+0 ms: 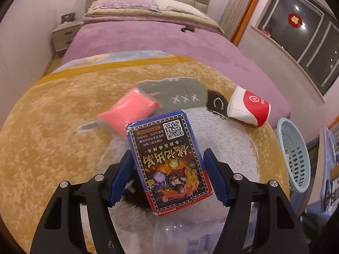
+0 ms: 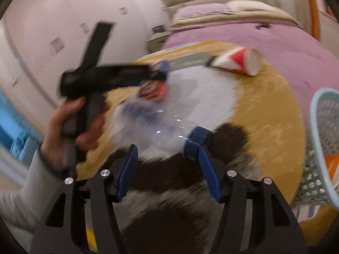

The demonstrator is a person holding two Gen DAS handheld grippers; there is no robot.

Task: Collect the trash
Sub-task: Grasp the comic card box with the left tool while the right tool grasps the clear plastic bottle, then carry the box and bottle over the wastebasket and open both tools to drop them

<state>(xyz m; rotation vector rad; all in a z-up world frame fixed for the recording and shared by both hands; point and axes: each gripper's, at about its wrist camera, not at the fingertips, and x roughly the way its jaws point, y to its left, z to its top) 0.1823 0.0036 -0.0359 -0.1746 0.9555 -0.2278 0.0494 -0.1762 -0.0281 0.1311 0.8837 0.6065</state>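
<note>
My left gripper is shut on a blue card box with a QR code, held just above the blanket. A pink packet lies beyond it. A red and white paper cup lies on its side to the right; it also shows in the right wrist view. My right gripper is open and empty, its fingers on either side of a clear plastic bottle with a blue cap lying on the blanket. The left gripper with the box shows blurred ahead of it.
A light blue perforated basket stands off the bed's right edge, seen also in the right wrist view with something orange inside. The yellow panda blanket covers the purple bed. A nightstand stands far left.
</note>
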